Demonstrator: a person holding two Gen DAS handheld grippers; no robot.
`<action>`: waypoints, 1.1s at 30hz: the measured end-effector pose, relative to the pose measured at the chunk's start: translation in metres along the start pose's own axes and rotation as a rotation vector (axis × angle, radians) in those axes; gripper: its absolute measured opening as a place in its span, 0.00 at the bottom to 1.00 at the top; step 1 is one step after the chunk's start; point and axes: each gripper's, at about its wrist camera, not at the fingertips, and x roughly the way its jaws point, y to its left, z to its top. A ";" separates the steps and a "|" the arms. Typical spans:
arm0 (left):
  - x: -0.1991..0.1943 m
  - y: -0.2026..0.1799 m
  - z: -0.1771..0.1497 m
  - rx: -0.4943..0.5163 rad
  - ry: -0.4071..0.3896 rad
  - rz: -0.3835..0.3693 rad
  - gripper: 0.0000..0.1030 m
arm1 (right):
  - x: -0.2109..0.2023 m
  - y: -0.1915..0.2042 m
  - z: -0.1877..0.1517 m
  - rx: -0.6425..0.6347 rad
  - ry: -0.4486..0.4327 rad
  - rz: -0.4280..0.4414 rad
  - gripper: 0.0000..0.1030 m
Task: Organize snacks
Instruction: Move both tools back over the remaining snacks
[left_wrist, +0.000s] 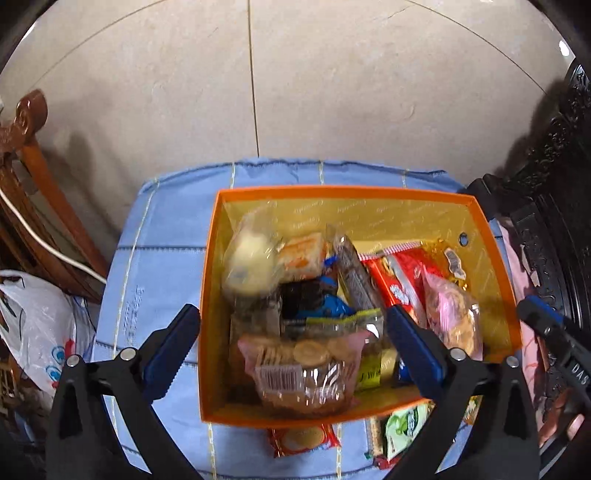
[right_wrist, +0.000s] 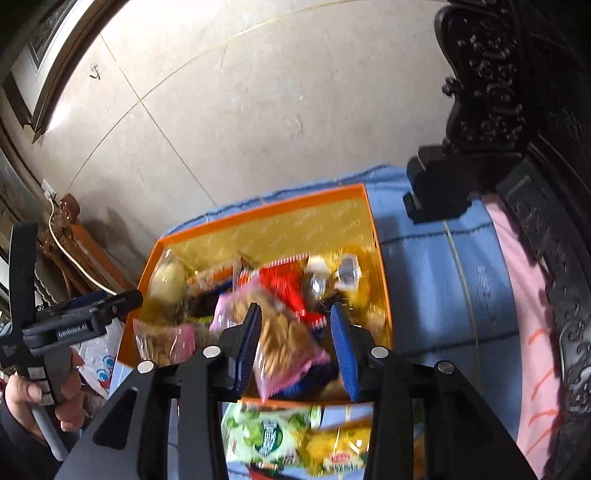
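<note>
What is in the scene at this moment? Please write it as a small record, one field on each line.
container: orange box, open at the top, on a blue cloth
contents: many snack packets, among them a clear biscuit pack and a pink biscuit bag
outside the box: a red packet and a green packet on the cloth, near side
left gripper: open, above the box, holds nothing
right gripper: open, above the pink bag, no clear grip
surroundings: tiled floor, dark carved furniture
</note>
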 end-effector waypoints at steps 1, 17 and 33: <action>-0.002 0.001 -0.003 0.002 0.005 -0.004 0.96 | -0.002 0.000 -0.005 0.000 0.007 -0.004 0.38; -0.046 0.027 -0.118 0.012 0.060 -0.027 0.96 | -0.038 0.021 -0.116 -0.039 0.116 -0.038 0.50; -0.006 0.026 -0.178 0.030 0.193 -0.001 0.96 | -0.039 -0.010 -0.178 0.085 0.181 -0.067 0.67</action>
